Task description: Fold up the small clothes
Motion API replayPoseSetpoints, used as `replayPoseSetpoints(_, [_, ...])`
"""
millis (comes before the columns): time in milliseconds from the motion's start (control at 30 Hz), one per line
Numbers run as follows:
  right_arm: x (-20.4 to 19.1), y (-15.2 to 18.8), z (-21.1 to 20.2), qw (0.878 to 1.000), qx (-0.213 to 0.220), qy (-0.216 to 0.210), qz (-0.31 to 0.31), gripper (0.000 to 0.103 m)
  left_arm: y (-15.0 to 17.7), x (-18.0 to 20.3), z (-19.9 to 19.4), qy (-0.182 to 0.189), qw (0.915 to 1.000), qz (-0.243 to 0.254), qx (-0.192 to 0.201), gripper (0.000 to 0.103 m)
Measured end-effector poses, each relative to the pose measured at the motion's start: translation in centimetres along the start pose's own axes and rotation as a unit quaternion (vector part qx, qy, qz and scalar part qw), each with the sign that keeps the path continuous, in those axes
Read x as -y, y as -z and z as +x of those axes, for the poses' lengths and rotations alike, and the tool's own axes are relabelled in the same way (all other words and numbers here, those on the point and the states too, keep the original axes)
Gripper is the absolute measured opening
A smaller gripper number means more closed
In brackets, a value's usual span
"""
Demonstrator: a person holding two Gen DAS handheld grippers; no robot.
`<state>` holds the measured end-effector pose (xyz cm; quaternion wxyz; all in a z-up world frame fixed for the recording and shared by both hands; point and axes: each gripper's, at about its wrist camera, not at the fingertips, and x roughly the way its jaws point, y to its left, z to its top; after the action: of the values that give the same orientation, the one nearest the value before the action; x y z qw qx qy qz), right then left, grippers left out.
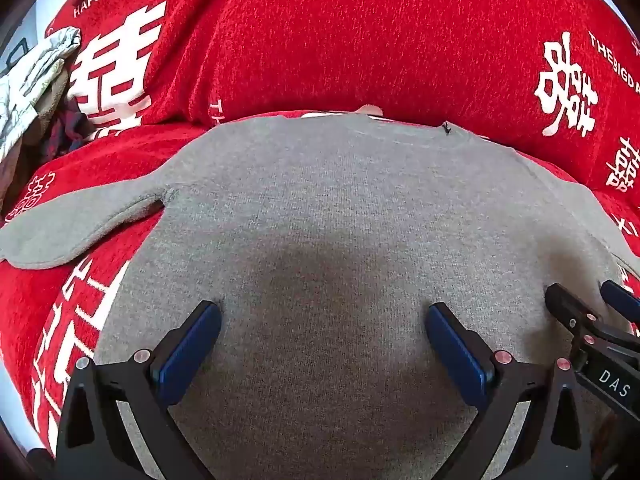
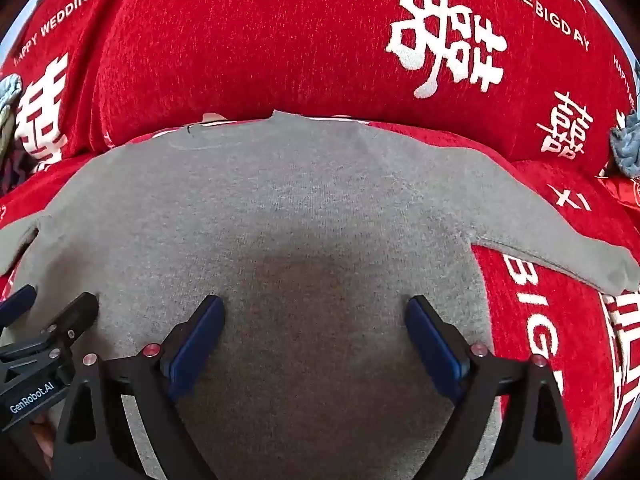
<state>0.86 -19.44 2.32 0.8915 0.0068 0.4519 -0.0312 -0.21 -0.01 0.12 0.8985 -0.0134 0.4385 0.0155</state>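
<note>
Over the sweater [image 1: 320, 216], both sets of fingers stand wide apart and hold nothing: left gripper [image 1: 324, 320] and right gripper [image 2: 316, 312] side by side above its lower body. The grey sweater lies flat, sleeves spread, on a red cover [image 2: 280, 40]. Beyond its left sleeve [image 1: 68, 228], other clothes [image 1: 32, 92] lie heaped.

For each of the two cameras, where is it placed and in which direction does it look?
Left wrist: sits on the left gripper, looks forward and down at the grey sweater; its own open fingers show, with the right gripper at the right edge.
Right wrist: sits on the right gripper, same downward look; its open fingers show, left gripper at the left edge.
Shared: sweater, red cover.
</note>
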Motion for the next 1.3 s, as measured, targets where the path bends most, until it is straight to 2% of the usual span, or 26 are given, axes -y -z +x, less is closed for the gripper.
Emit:
replayPoseSetpoints(367, [-0.3, 0.9, -0.7, 1.000, 0.001, 0.005, 0.002, 0.093, -0.7, -0.1, 0.2, -0.005, 0.9997, -0.008, -0.022, 0.103])
replayPoseSetpoints(1300, [-0.4, 1.4, -1.1, 1.000, 0.011, 0.008, -0.002, 0.094, -0.2, 0.4, 0.1, -0.010, 0.9999, 0.002, -0.009, 0.103])
